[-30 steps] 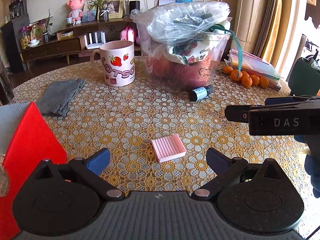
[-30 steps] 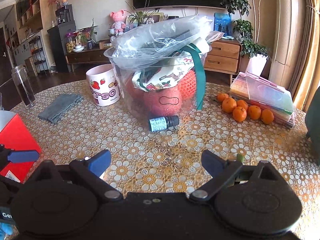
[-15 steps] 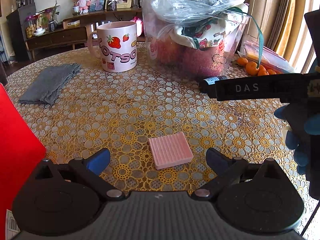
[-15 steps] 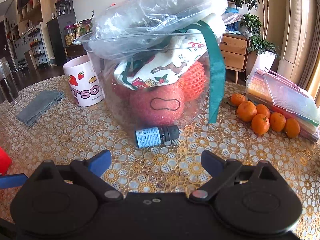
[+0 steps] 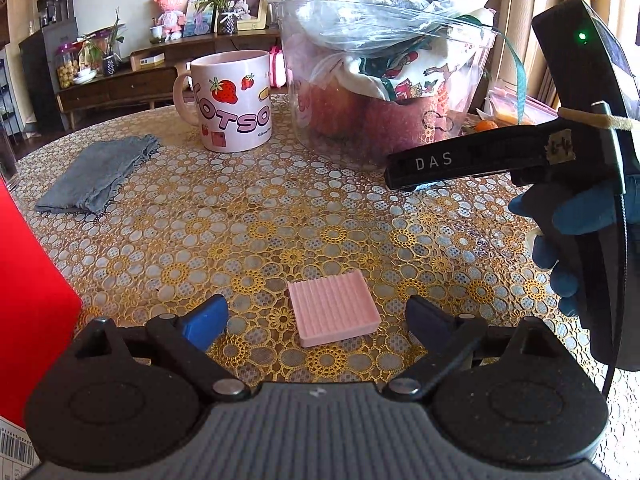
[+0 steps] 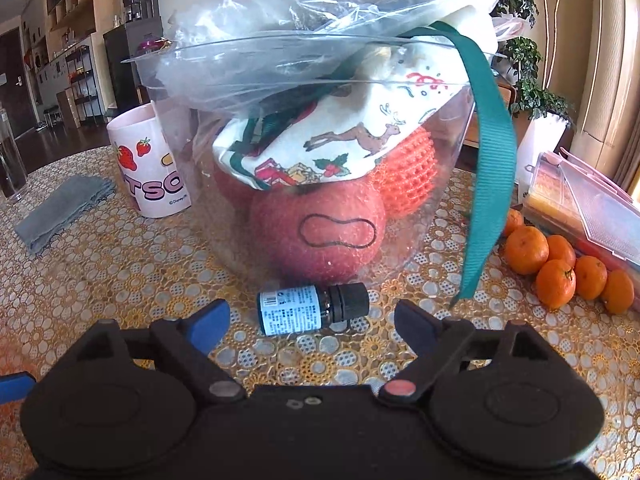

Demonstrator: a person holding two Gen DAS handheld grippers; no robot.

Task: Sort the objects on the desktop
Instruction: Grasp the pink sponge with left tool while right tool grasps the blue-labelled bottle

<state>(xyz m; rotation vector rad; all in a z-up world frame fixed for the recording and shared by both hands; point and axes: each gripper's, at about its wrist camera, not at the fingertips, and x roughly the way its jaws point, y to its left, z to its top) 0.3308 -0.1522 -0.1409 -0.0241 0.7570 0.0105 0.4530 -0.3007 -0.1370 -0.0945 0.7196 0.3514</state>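
Note:
A pink ribbed square block (image 5: 332,307) lies flat on the floral tablecloth, between the open fingers of my left gripper (image 5: 316,320). A small dark bottle with a blue label (image 6: 310,309) lies on its side in front of the clear tub (image 6: 316,152), between the open fingers of my right gripper (image 6: 312,322). Neither gripper touches its object. The right gripper's body (image 5: 520,152) shows at the right of the left wrist view, held by a blue-gloved hand.
A pink strawberry mug (image 5: 230,100) and a folded grey cloth (image 5: 96,172) sit at the back left. A red box (image 5: 28,280) stands at the left edge. Several tangerines (image 6: 560,264) and a plastic case (image 6: 584,204) lie at the right.
Both grippers have moved forward and down. The pink block now lies between the left fingers, and the bottle between the right fingers. Both stay open.

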